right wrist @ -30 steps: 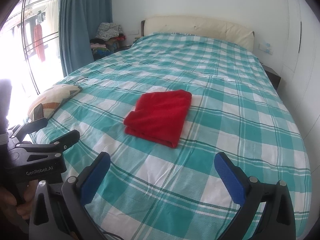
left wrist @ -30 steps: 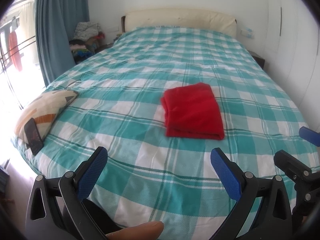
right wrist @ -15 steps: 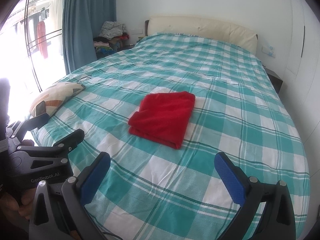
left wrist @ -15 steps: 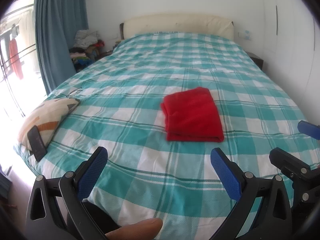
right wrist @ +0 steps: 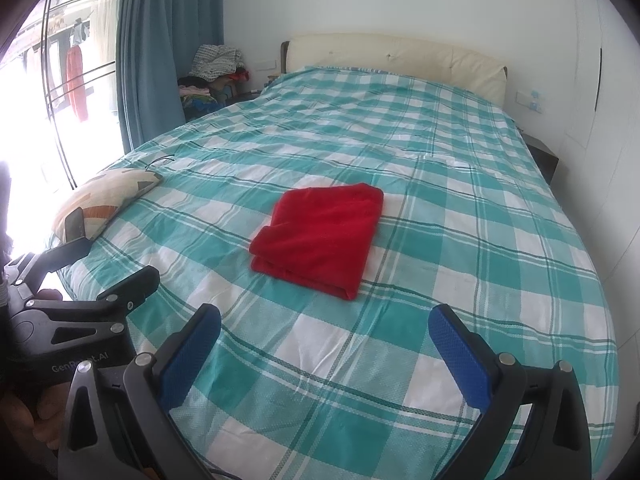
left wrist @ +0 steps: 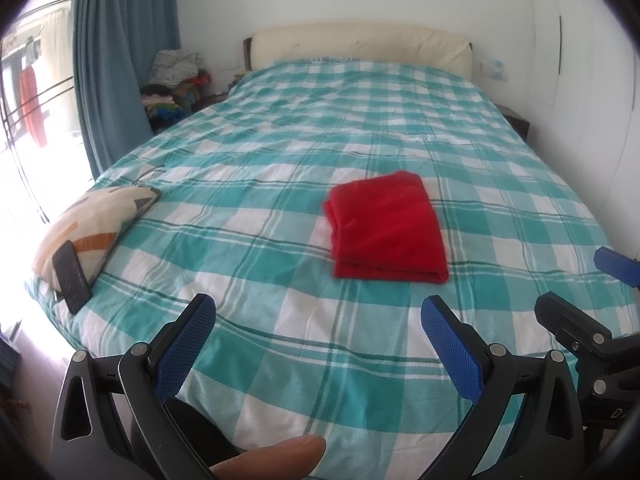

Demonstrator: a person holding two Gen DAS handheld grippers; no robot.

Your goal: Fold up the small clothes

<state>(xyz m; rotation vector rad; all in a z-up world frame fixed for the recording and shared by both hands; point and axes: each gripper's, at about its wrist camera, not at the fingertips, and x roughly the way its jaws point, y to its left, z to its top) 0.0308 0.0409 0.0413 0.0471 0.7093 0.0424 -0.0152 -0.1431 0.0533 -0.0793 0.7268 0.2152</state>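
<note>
A red garment (left wrist: 388, 228) (right wrist: 320, 236) lies folded into a neat rectangle in the middle of the teal-and-white checked bed (left wrist: 280, 152) (right wrist: 460, 184). My left gripper (left wrist: 316, 320) is open over the bed's near edge, well short of the garment, nothing between its blue pads. My right gripper (right wrist: 326, 332) is open too, also held back from the garment and empty. In the left wrist view the right gripper's blue tip (left wrist: 616, 264) shows at the right edge. In the right wrist view the left gripper's black body (right wrist: 68, 312) shows at the lower left.
A patterned cushion (left wrist: 92, 224) (right wrist: 108, 196) with a dark phone (left wrist: 72, 276) on it lies at the bed's left edge. A pile of clothes (right wrist: 212, 76) sits beside the blue curtain (right wrist: 168, 48). A cream headboard (left wrist: 360, 48) and white walls bound the bed. A fingertip (left wrist: 276, 460) shows below.
Both grippers have drawn back and tilted slightly, so the bed and the folded garment sit a little lower in view. The garment itself has not moved.
</note>
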